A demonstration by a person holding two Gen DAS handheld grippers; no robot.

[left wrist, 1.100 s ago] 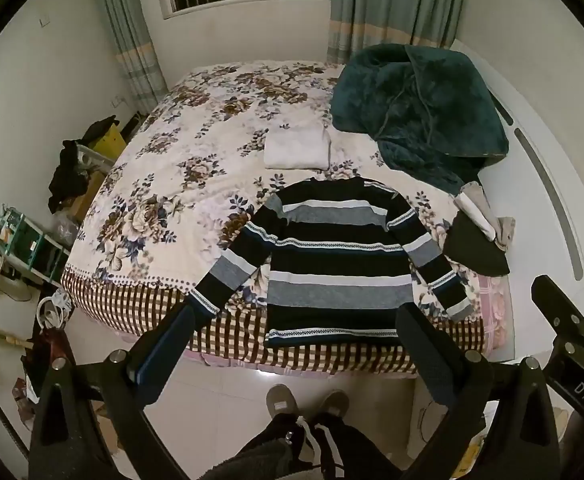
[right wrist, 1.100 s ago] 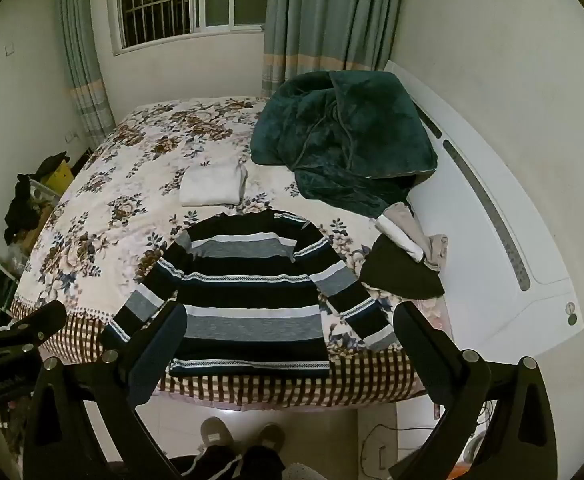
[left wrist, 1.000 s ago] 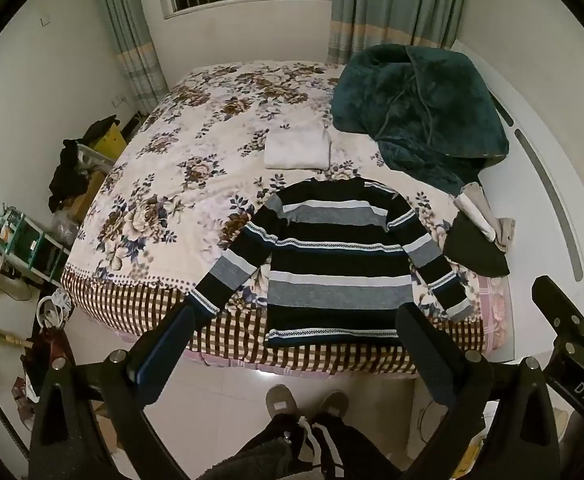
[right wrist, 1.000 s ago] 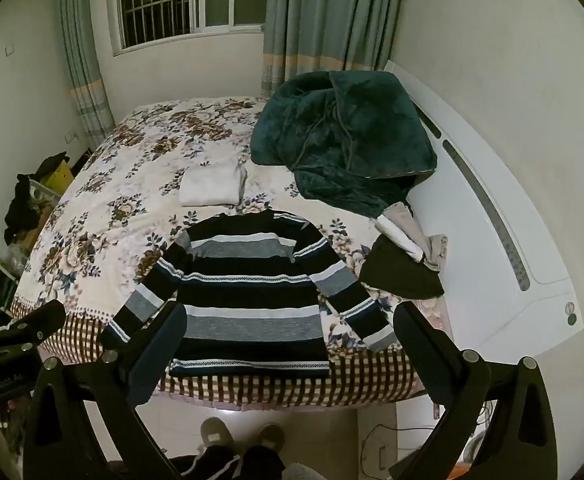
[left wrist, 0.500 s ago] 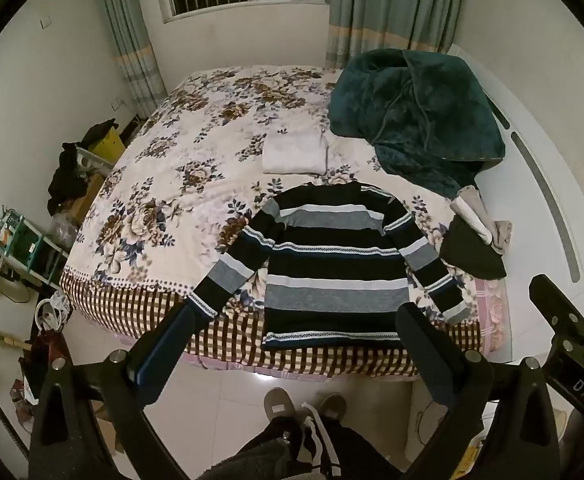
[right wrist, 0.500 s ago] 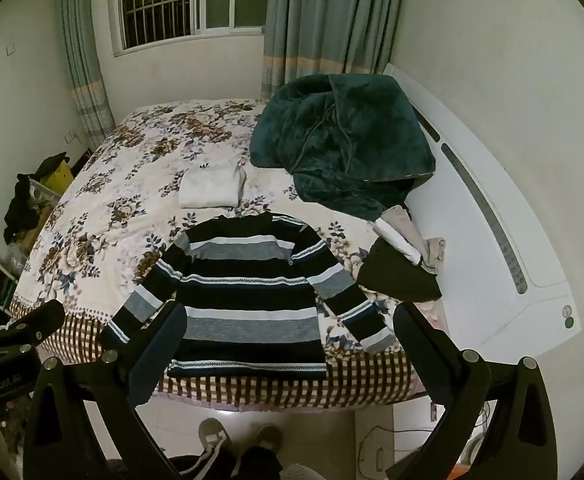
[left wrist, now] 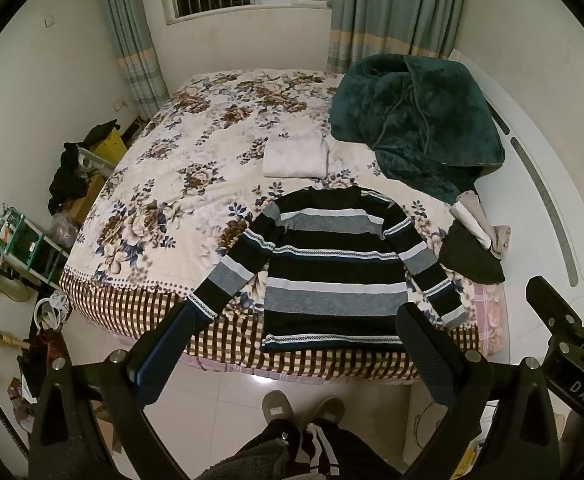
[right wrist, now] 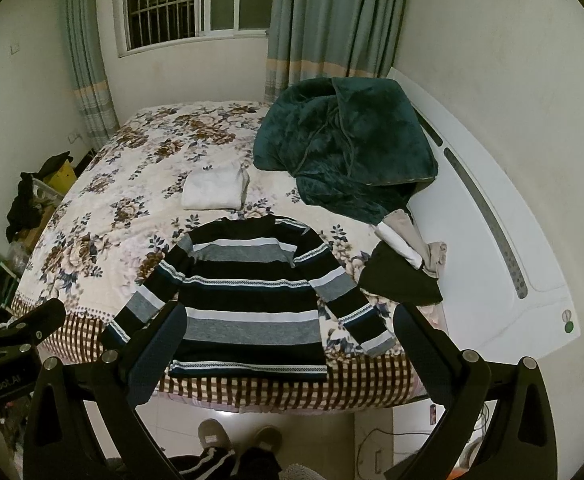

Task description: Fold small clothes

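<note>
A black, grey and white striped sweater (left wrist: 334,268) (right wrist: 248,292) lies flat on the near part of the floral bed, sleeves spread, hem at the bed's front edge. My left gripper (left wrist: 294,334) is open and empty, held high above the floor in front of the bed. My right gripper (right wrist: 288,332) is also open and empty, at about the same height. Behind the sweater's collar sits a folded white garment (left wrist: 296,156) (right wrist: 216,188).
A dark teal blanket (left wrist: 416,120) is heaped at the bed's far right. A small pile of clothes (left wrist: 474,244) lies right of the sweater. Clutter and a shelf (left wrist: 24,240) stand along the left wall. A person's slippered feet (left wrist: 302,408) stand on the tiled floor.
Both views have drifted slightly backward and upward; the sweater sits a little lower in the frame. Nothing on the bed has moved and both grippers have stayed open.
</note>
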